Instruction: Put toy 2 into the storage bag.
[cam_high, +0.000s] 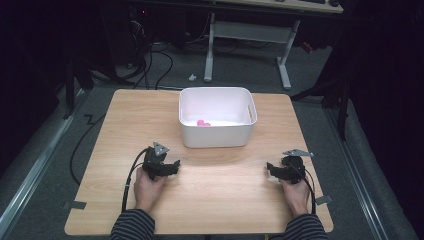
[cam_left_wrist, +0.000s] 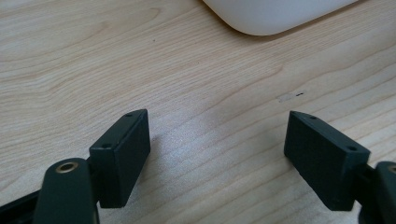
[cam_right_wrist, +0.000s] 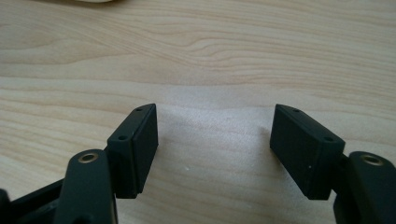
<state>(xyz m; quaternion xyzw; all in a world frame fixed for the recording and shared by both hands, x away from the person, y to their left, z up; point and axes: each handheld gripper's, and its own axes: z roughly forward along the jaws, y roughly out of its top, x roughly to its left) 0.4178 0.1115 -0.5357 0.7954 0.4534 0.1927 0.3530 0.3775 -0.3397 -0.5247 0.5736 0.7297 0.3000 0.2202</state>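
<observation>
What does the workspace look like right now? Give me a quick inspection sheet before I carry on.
Surface: wooden table, bare in front of both hands.
Job's things: white bin at the table's far middle; small pink object inside it.
Clutter: nothing seen.
Grippers: left gripper and right gripper both open, empty, low over the wood.
Cables: one black cable trails from each gripper.
Surroundings: grey floor, desk frame behind, floor cables.
</observation>
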